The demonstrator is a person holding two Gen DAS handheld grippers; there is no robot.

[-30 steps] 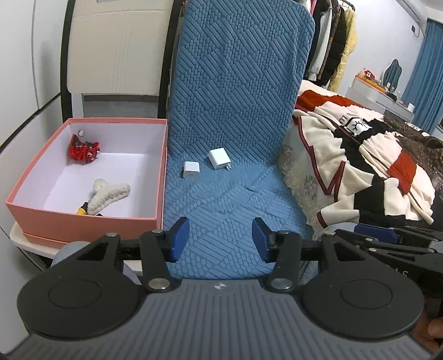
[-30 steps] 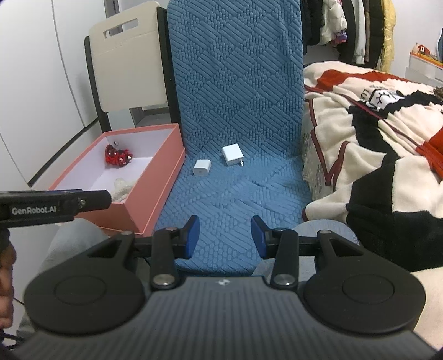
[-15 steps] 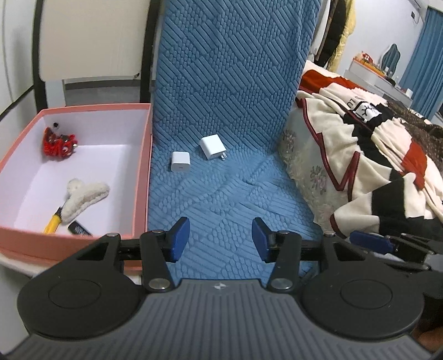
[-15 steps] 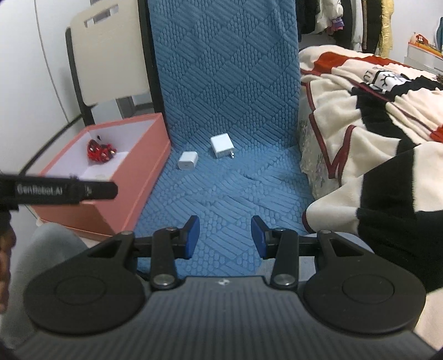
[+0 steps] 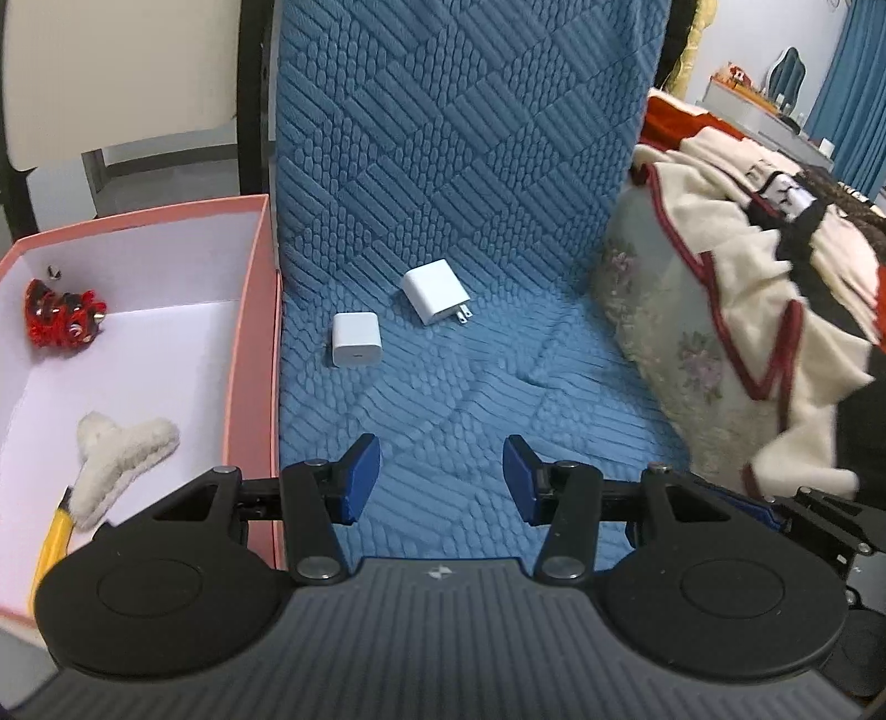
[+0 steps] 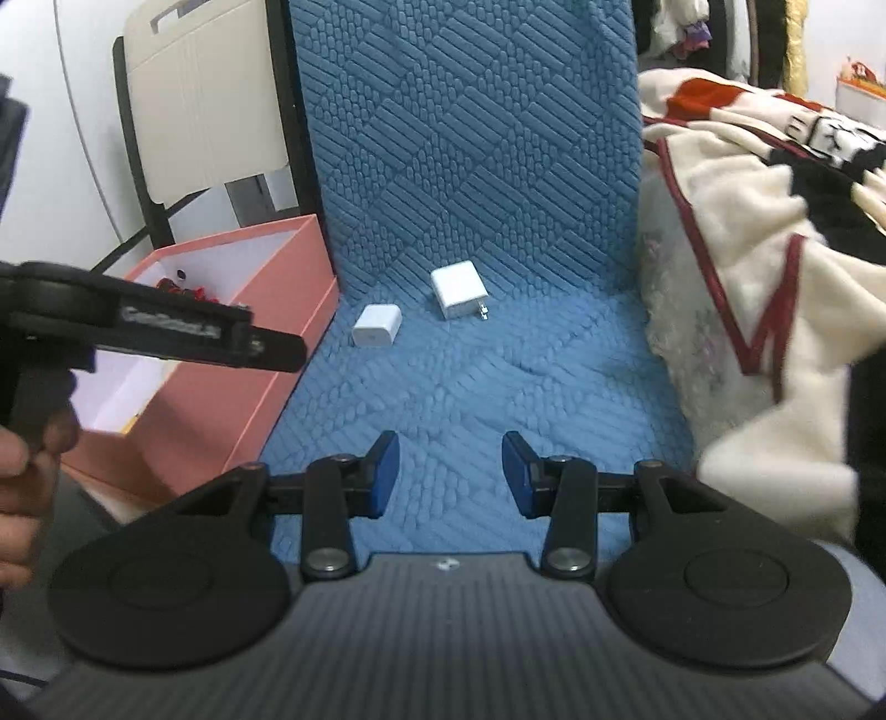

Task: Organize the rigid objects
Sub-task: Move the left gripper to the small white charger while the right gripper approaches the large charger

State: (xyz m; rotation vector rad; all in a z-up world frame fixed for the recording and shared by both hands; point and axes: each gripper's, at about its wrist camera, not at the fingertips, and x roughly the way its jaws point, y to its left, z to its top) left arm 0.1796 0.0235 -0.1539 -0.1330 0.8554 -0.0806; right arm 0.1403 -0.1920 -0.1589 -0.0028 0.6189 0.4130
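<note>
Patterned blanket [image 5: 775, 288] beside blue quilted cover [image 5: 454, 166].

A blue quilted cover [image 5: 459, 183] ran down a seat back and out over the seat, its pattern of ribbed blocks and pebbled squares; behind it to the left stood a cream chair [image 6: 205, 105] with a black frame, against a white wall [image 6: 66, 83]; on the right lay a bed [image 5: 653, 310] with a floral side, heaped with a cream, red and black blanket [image 5: 775, 266]; clothes [image 6: 698, 33] hung in the far corner; beyond the bed a white dresser [image 5: 769, 113] stood by blue curtains [image 5: 853, 94]; the light was even and indoor.
</note>
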